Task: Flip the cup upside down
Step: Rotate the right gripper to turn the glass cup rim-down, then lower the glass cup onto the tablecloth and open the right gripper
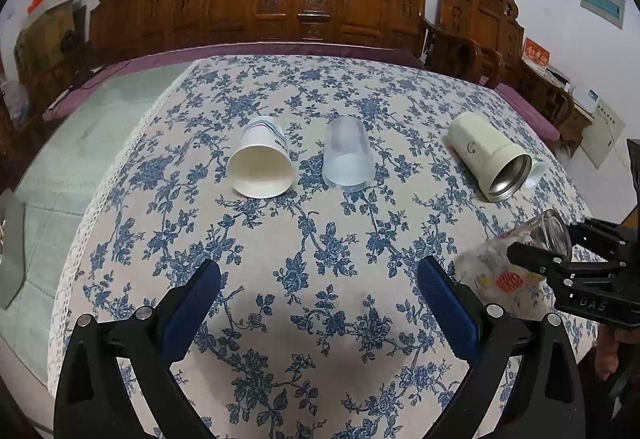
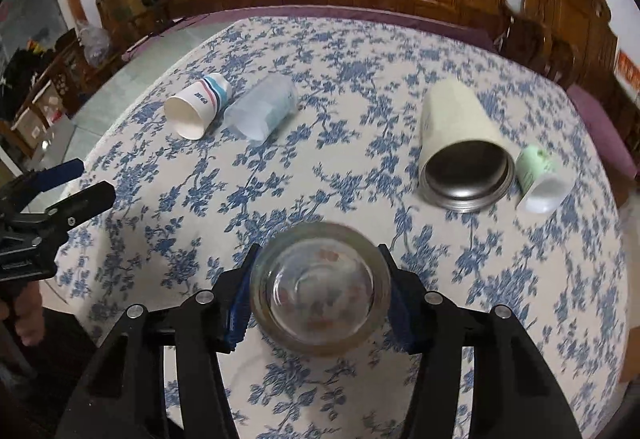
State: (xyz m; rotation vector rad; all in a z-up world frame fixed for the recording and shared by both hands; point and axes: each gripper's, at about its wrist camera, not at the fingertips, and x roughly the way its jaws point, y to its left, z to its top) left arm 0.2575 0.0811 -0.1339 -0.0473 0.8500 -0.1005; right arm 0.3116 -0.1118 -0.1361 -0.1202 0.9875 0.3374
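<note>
My right gripper is shut on a clear glass cup with printed red and yellow marks, held tilted above the table with its thick base toward the right wrist camera. In the left wrist view the same glass cup sits in the right gripper at the right edge. My left gripper is open and empty, low over the near part of the table; it also shows at the left edge of the right wrist view.
A paper cup, a clear plastic cup and a cream steel tumbler lie on their sides on the floral tablecloth. A small green-and-white cup lies beside the tumbler. Carved wooden furniture stands behind the table.
</note>
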